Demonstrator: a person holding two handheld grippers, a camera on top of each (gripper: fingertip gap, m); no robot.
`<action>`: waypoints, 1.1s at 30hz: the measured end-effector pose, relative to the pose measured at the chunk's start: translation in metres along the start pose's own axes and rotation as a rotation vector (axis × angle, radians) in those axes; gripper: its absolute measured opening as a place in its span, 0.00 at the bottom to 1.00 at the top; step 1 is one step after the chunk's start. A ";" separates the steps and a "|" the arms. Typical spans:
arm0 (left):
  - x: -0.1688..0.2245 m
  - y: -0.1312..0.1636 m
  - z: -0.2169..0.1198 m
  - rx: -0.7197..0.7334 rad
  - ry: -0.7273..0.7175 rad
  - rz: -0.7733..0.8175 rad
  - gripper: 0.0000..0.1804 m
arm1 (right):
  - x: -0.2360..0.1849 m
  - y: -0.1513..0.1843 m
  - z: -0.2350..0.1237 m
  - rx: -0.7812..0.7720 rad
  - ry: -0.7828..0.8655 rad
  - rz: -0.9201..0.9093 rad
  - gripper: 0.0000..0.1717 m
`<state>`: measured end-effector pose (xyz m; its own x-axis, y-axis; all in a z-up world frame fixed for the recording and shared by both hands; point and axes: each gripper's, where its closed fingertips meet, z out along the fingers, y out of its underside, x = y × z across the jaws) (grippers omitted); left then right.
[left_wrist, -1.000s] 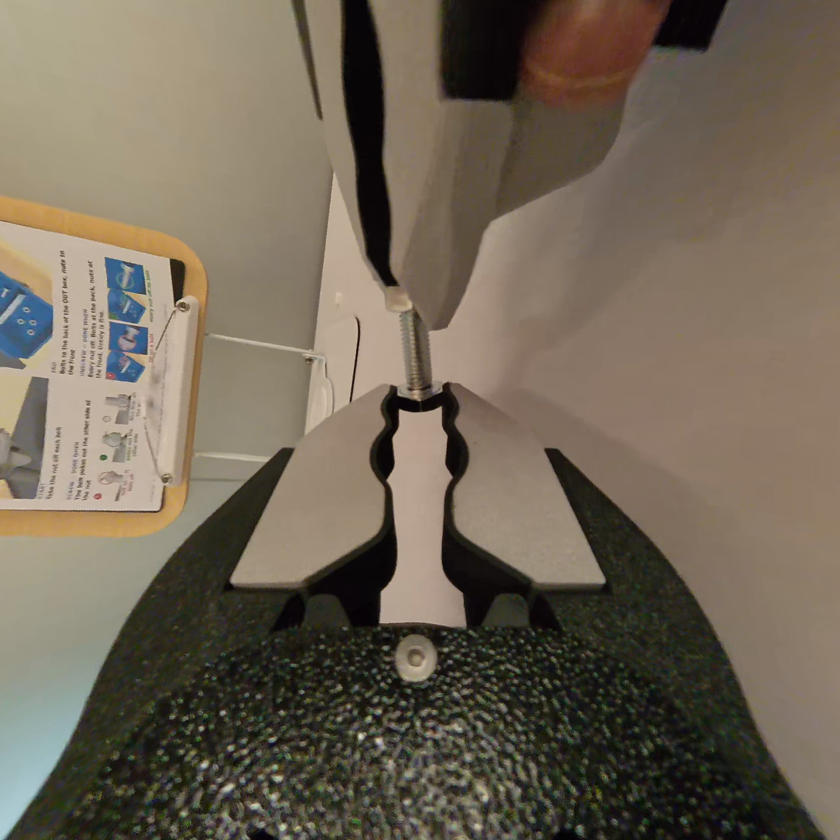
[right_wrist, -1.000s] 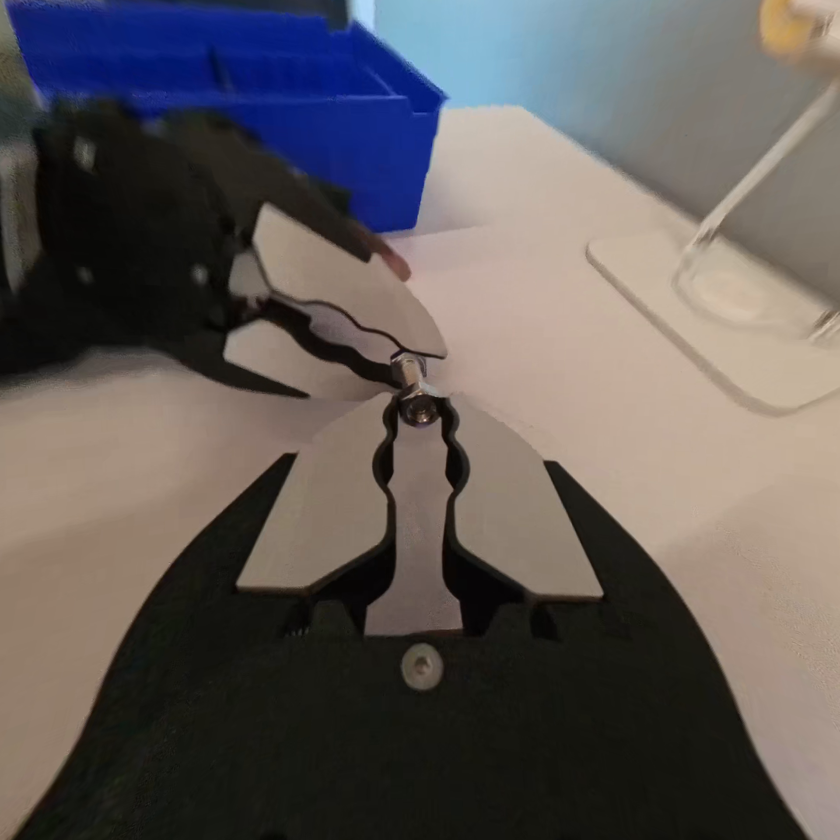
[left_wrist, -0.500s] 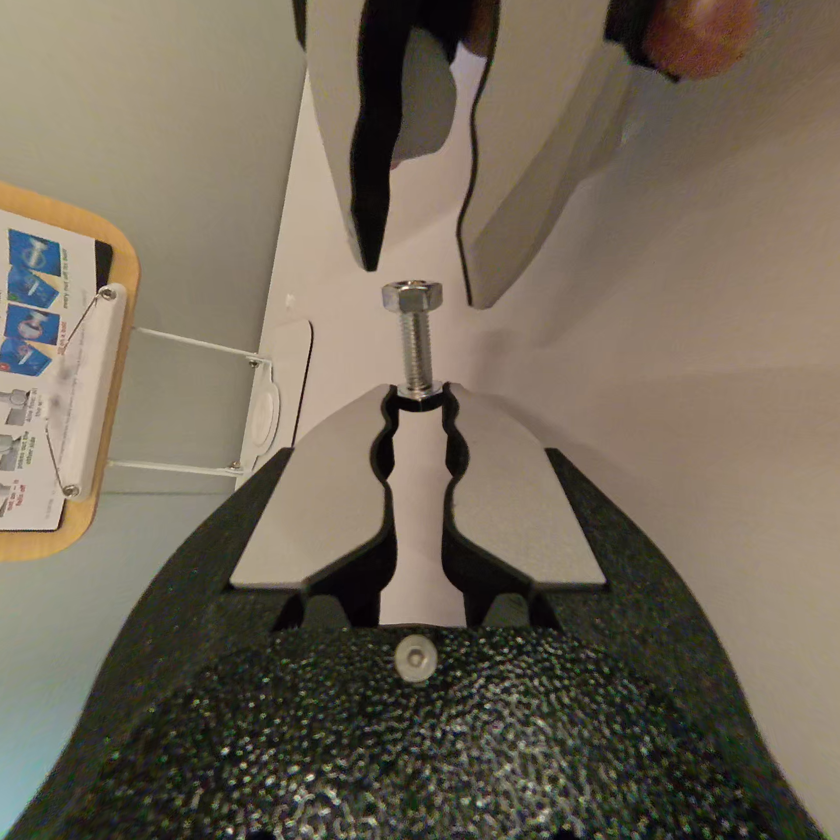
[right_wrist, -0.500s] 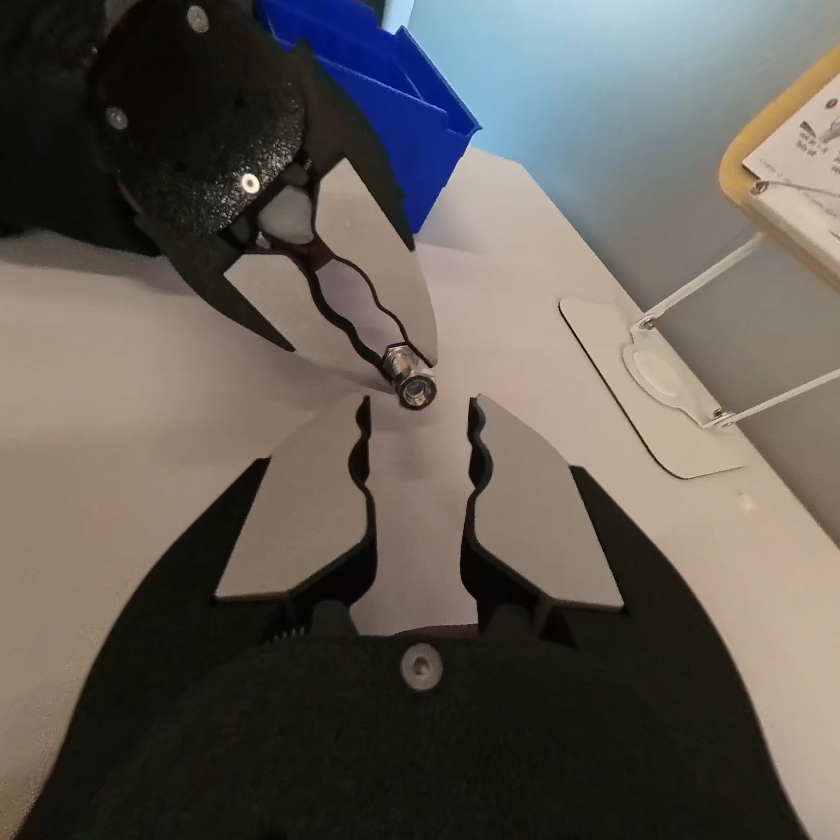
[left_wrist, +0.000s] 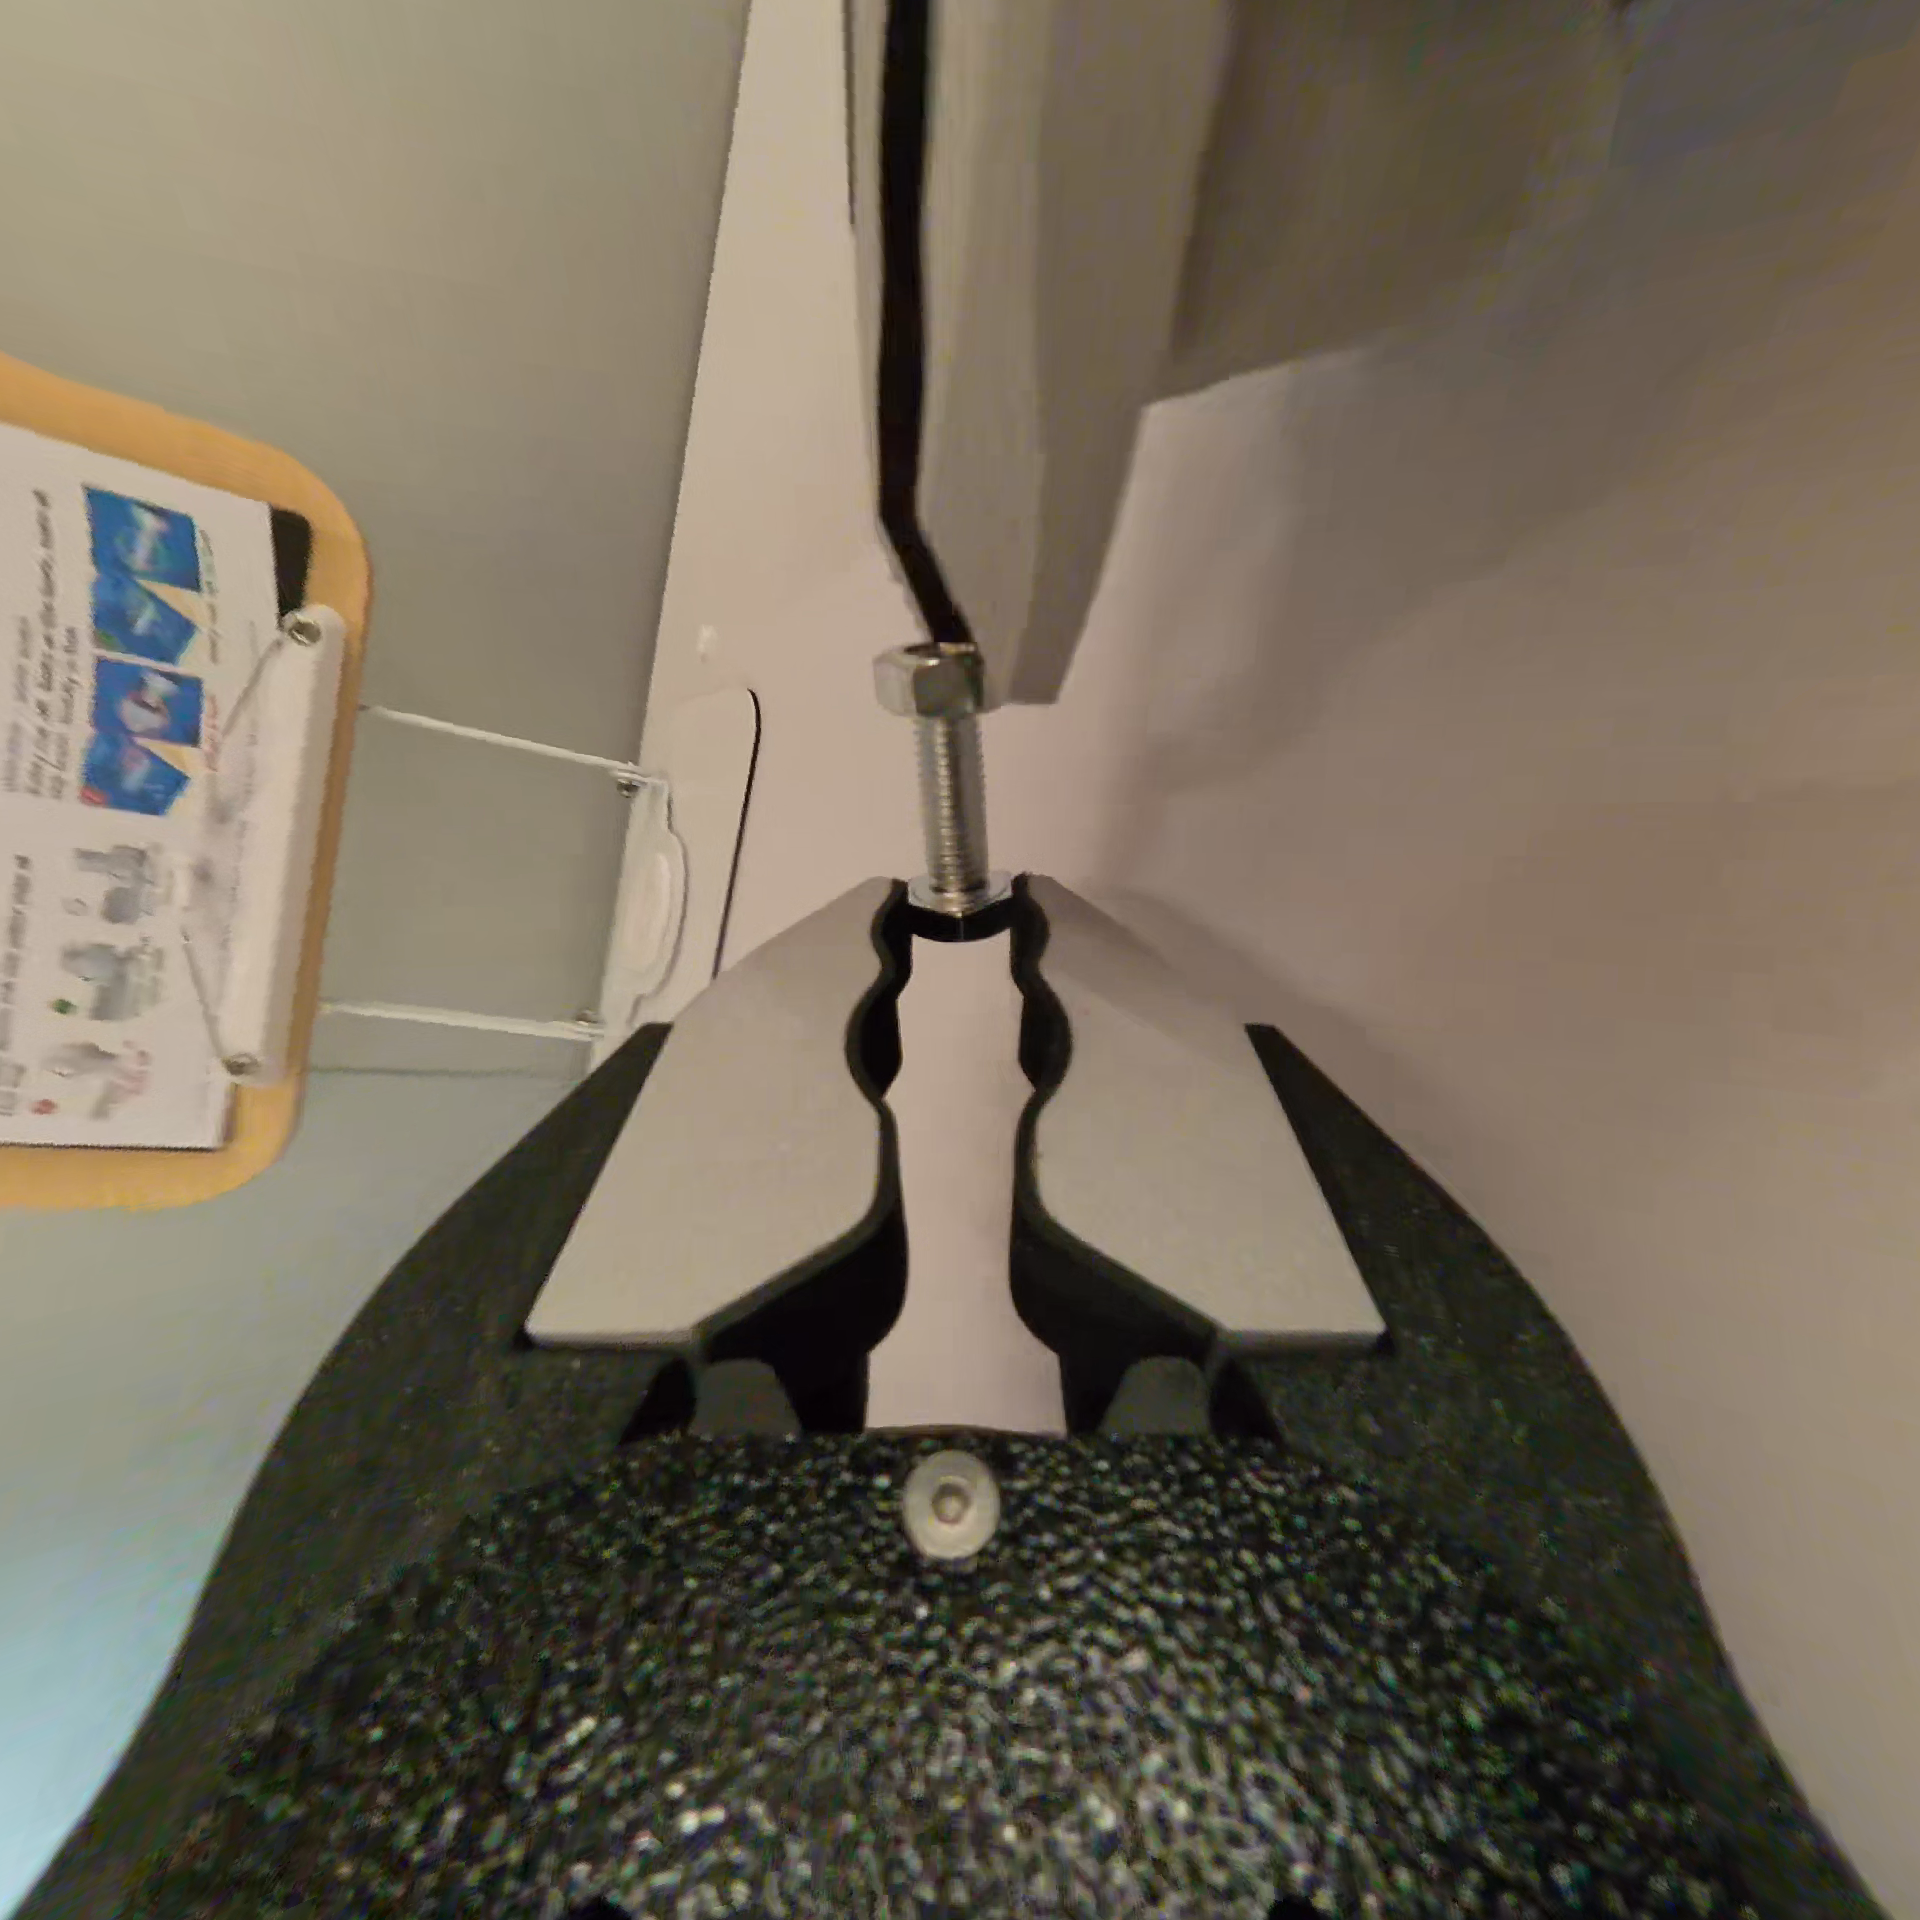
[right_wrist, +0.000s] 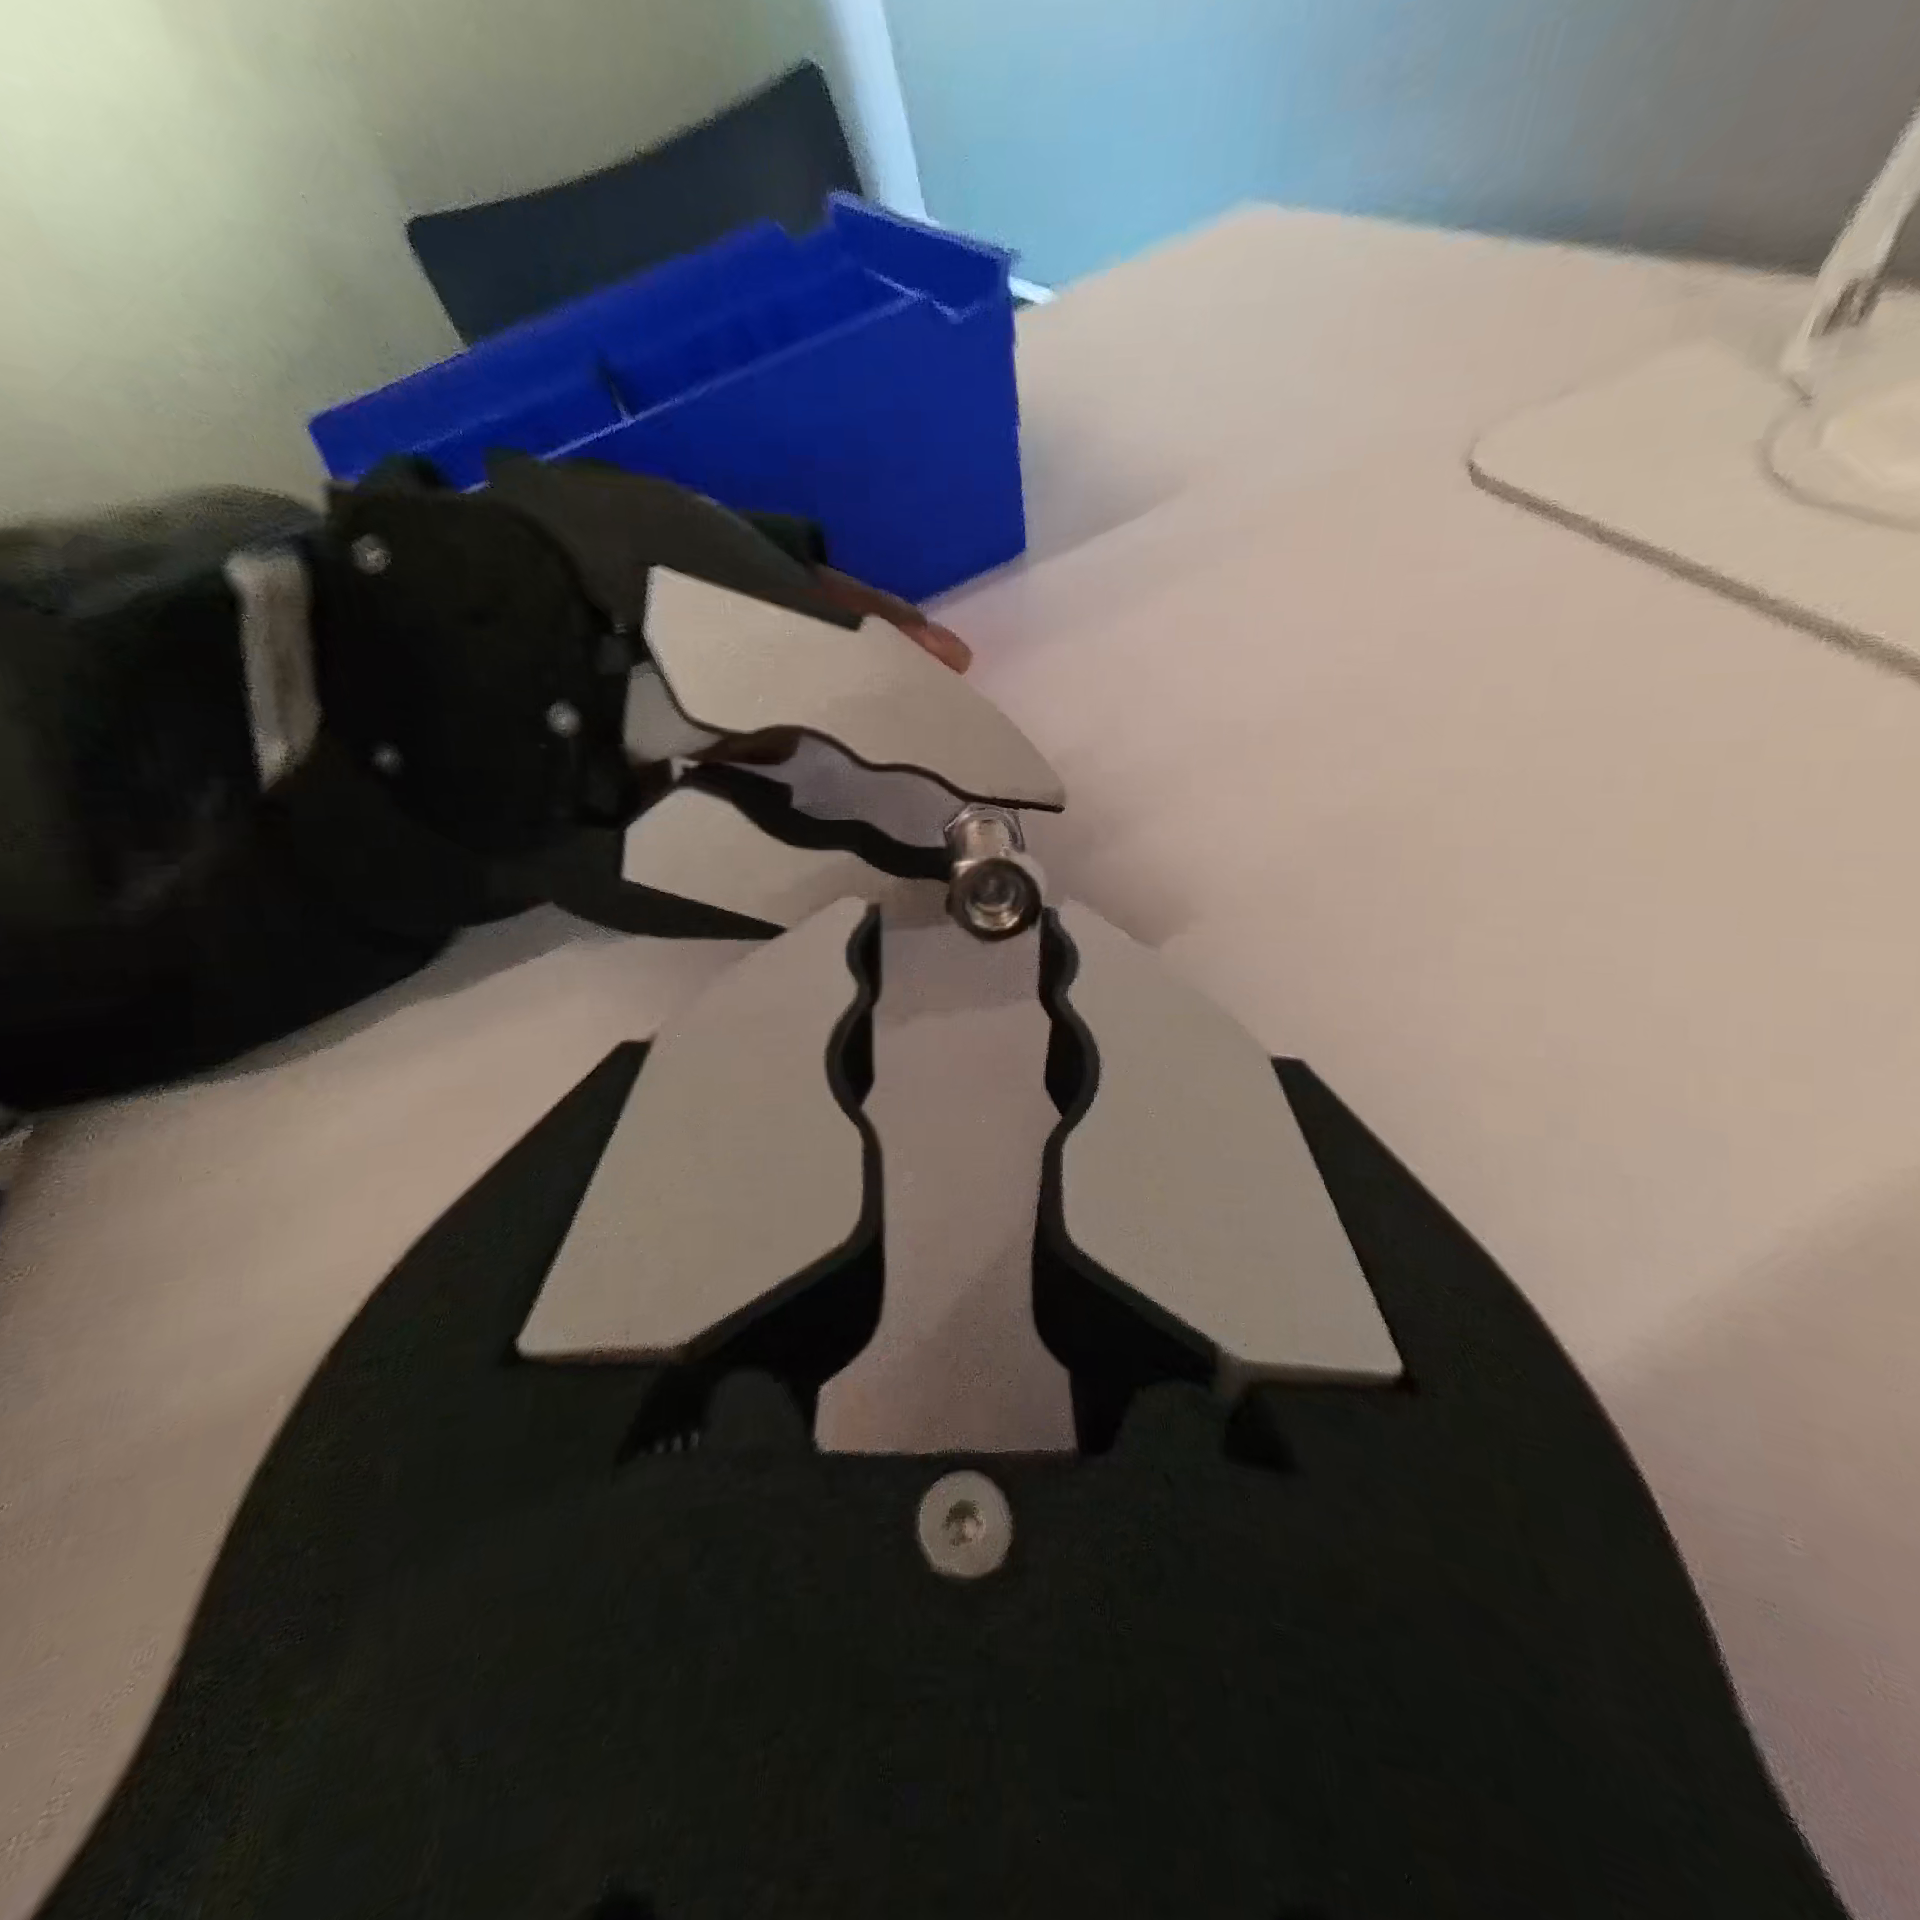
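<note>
The left tool (left_wrist: 961, 914) is narrowed onto the head of a steel bolt (left_wrist: 951, 800), both pads pressed to it, so the threaded shank juts forward above the white counter (right_wrist: 1455, 831). A hex nut (left_wrist: 928, 681) sits at the shank's far end. The right tool (right_wrist: 958, 914) stands part open with that nut between its tips. The nut lies close against one finger (right_wrist: 1055, 935), while a gap shows on the other side, so nothing is clamped.

For a sound hold, the right pads should probably meet two opposite flats of the nut squarely, with the right tool in line with the shank. The left grip should stay firm so that the bolt cannot swivel.

From the left wrist the right tool appears edge-on and blurred, its body cut off at the top. How far the nut is threaded on cannot be told. A blue bin (right_wrist: 831, 416) behind is soft with blur, and a clipboard (left_wrist: 312, 727) on a clear stand is partly out of frame
</note>
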<state>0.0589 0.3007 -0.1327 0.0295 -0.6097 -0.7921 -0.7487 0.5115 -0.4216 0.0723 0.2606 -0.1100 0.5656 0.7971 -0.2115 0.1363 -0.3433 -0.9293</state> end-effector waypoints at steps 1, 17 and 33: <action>-0.001 0.002 0.000 0.004 0.008 -0.033 0.10 | 0.001 -0.002 -0.002 0.016 0.011 -0.067 0.19; 0.010 -0.001 -0.001 0.002 0.045 0.095 0.10 | 0.002 0.007 0.003 -0.110 0.170 -0.433 0.10; 0.012 -0.006 -0.004 0.048 0.100 -0.005 0.10 | -0.002 0.005 -0.010 -0.079 0.125 -0.611 0.19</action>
<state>0.0612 0.2880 -0.1379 -0.0345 -0.6683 -0.7431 -0.7164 0.5349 -0.4479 0.0795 0.2524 -0.1111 0.4567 0.7987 0.3918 0.5221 0.1160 -0.8450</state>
